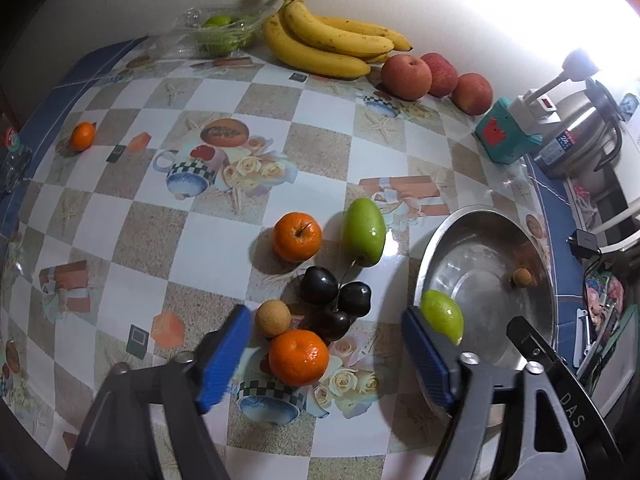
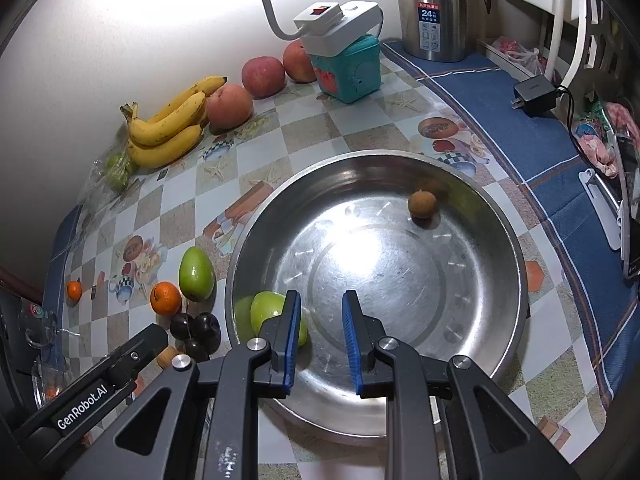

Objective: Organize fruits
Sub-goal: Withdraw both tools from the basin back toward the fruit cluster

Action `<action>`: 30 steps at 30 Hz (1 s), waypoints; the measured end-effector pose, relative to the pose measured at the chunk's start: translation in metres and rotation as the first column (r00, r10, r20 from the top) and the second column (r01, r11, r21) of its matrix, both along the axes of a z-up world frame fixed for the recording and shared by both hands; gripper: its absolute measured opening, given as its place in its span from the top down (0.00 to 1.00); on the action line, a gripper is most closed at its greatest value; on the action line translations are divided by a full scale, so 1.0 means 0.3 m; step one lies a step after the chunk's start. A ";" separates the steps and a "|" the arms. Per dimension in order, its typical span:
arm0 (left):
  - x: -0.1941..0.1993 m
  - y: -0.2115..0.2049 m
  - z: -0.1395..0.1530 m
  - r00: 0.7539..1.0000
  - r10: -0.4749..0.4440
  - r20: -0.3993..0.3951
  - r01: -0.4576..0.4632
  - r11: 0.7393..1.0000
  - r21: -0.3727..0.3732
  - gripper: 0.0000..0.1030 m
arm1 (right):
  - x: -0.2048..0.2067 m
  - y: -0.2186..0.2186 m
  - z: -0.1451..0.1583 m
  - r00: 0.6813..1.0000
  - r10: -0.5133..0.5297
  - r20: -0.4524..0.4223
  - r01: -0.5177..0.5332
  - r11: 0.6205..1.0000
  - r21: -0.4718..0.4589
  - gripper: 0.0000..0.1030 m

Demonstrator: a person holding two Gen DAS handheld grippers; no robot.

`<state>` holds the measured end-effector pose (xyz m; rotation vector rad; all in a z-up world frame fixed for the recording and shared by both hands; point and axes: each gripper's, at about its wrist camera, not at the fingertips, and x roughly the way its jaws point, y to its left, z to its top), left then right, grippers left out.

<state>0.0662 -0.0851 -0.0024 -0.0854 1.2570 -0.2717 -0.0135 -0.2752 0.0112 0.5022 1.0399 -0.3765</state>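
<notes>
My left gripper [image 1: 326, 340] is open above a small cluster: an orange [image 1: 298, 357], a brown longan [image 1: 273, 318] and dark plums [image 1: 334, 300]. A second orange [image 1: 297, 237] and a green fruit [image 1: 363, 238] lie beyond. The steel bowl [image 2: 516, 272] holds a longan [image 2: 421, 205] and a green fruit [image 2: 269, 312] at its left wall. My right gripper [image 2: 320, 326] is open and empty over the bowl, the green fruit just left of its left finger. The bowl [image 1: 442, 240] and that green fruit [image 1: 442, 316] also show in the left wrist view.
Bananas [image 1: 328, 40], three apples [image 1: 436, 78] and a bag of green fruit [image 1: 218, 32] line the back wall. A small orange [image 1: 83, 135] lies far left. A teal box [image 2: 350, 68], a lamp base [image 2: 336, 26], a steel flask [image 2: 438, 8] and a charger [image 2: 534, 94] stand at the right.
</notes>
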 end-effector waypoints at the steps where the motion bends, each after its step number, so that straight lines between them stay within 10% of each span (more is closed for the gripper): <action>1: 0.002 0.002 -0.005 1.000 0.005 -0.008 -0.005 1.000 0.002 0.16 | 0.002 -0.001 -0.002 1.000 0.000 -0.004 0.000 1.000 -0.002 0.78; 4: 0.002 0.009 -0.014 1.000 0.013 -0.021 -0.013 1.000 0.005 0.08 | 0.009 -0.003 -0.014 0.999 -0.014 -0.038 0.013 1.000 -0.027 0.48; 10: 0.005 0.018 -0.033 0.999 0.036 -0.038 -0.034 0.999 0.033 0.01 | 0.019 0.003 -0.026 0.998 -0.005 -0.062 0.001 0.999 -0.052 0.28; 30: 0.023 0.063 -0.069 0.992 0.111 -0.064 -0.107 0.993 0.053 0.00 | 0.027 0.009 -0.041 0.996 0.004 -0.085 -0.011 0.997 -0.078 0.14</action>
